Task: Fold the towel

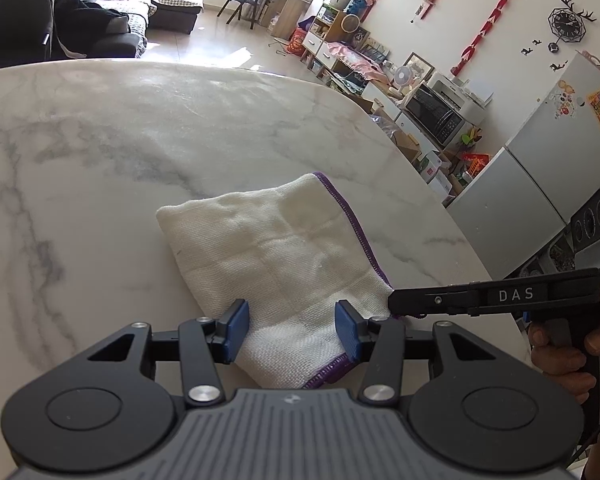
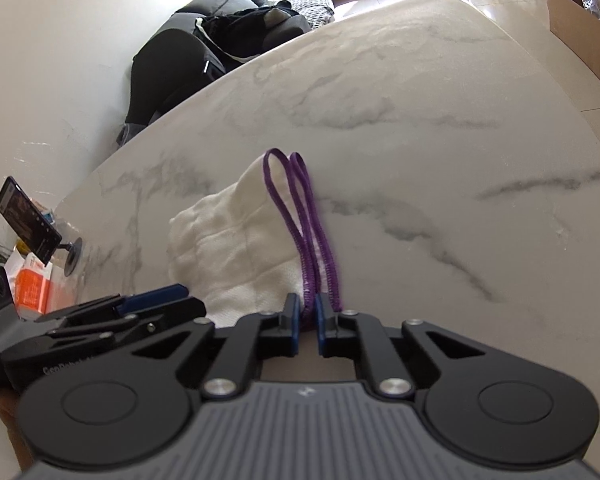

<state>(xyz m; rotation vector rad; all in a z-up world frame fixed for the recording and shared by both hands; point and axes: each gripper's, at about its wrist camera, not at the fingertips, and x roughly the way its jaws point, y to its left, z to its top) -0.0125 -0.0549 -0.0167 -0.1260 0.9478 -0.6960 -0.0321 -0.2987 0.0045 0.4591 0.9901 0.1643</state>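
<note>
A white towel (image 1: 284, 256) with purple stitched edging lies folded on the marble table (image 1: 140, 140). My left gripper (image 1: 294, 330) is open, its blue pads (image 1: 238, 326) on either side of the towel's near end, just above it. My right gripper (image 2: 308, 322) is shut on the towel's purple-edged corner, where the doubled edges (image 2: 308, 232) meet. In the left wrist view the right gripper (image 1: 396, 304) comes in from the right and pinches that corner. The left gripper (image 2: 152, 300) shows at the left in the right wrist view.
The table's rounded edge (image 1: 440, 184) runs close to the right of the towel. A phone on a stand (image 2: 32, 220) and an orange packet (image 2: 32, 288) sit at the table's left end. A sofa, shelves and a fridge stand beyond the table.
</note>
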